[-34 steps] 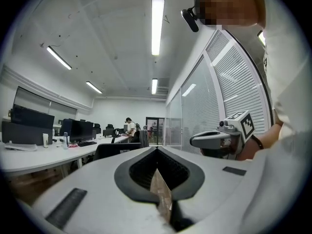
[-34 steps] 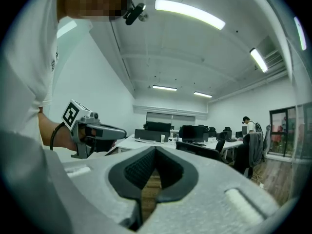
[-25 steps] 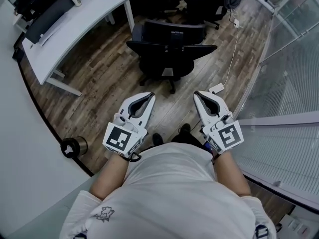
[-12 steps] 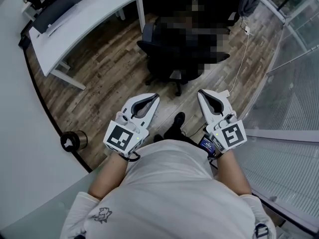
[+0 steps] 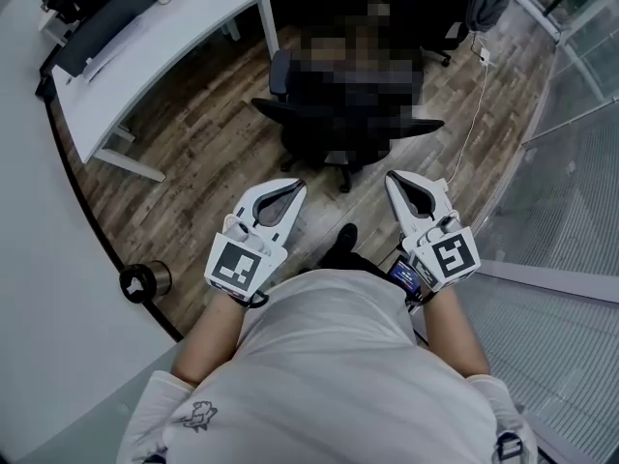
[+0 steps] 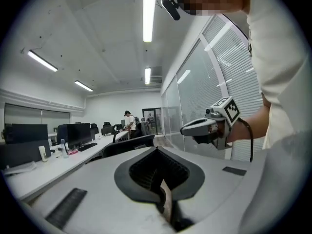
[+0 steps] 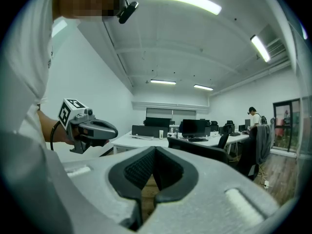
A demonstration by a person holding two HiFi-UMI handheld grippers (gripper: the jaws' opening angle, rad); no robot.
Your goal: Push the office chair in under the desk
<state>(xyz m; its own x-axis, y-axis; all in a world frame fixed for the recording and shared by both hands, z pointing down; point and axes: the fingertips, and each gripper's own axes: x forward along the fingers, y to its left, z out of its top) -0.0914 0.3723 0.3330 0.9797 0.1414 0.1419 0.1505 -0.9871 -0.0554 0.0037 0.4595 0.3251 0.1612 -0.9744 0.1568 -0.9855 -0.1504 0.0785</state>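
Both grippers are held level at waist height, the left gripper (image 5: 296, 185) and right gripper (image 5: 392, 176) each with jaws pressed together on nothing. Black-and-white square markers on their cubes and a small printed figure (image 5: 199, 416) on the person's white sleeve are the only markings; no wording is legible. The black office chair (image 5: 334, 135) stands on the wood-plank floor (image 5: 193, 153), just off the long white surface (image 5: 174, 37), ahead of the grippers and apart from them. Dark monitors (image 7: 192, 127) line the open-plan office; a glass partition (image 5: 571, 191) runs along the right.
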